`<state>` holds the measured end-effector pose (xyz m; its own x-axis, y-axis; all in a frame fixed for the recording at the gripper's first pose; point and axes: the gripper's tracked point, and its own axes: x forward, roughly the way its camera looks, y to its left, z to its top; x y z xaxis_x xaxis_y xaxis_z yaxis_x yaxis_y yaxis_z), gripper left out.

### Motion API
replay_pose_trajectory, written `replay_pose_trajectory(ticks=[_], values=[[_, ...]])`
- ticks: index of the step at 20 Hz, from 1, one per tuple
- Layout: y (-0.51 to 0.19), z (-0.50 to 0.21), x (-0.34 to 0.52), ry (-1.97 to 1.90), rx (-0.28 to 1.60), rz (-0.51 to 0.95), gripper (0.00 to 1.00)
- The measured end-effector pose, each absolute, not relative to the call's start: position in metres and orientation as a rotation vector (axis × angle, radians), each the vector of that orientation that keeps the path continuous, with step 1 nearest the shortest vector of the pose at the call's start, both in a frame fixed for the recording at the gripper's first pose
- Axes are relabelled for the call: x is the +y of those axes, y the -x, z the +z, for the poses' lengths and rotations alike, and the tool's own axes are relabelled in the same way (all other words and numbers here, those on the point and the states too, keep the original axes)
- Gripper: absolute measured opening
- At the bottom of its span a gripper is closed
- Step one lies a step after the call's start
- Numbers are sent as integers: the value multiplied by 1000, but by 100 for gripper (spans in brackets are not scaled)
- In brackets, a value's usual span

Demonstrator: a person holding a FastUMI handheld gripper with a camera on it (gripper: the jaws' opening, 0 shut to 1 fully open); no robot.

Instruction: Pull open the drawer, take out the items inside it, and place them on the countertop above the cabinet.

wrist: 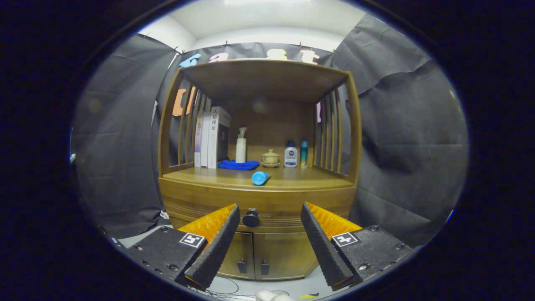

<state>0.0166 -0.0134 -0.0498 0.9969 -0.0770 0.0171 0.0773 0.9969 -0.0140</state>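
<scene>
A wooden cabinet stands ahead of me, its drawer [209,205] closed under the countertop [301,177]. The drawer's round dark knob [251,218] sits beyond my fingers, a little left of the middle of the gap. My gripper [270,213] is open, its fingers wide apart with nothing between them. A light-blue tube [260,177] lies on its side on the countertop near the front edge. What is inside the drawer is hidden.
At the back of the countertop stand books [211,138], a white pump bottle [241,146] on a blue cloth [238,165], a small lidded pot [270,158] and two small bottles [295,154]. Slatted sides and a top shelf [263,77] enclose it. Two lower doors [255,255] sit below.
</scene>
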Motion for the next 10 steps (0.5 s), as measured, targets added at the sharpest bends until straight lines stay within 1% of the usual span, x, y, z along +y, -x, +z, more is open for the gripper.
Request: replay_pose_trajectory(ticks=[3, 10], values=[[-2, -40, -20, -4, -23, -66, 96], [6, -35, -33, -50, -29, -81, 96]])
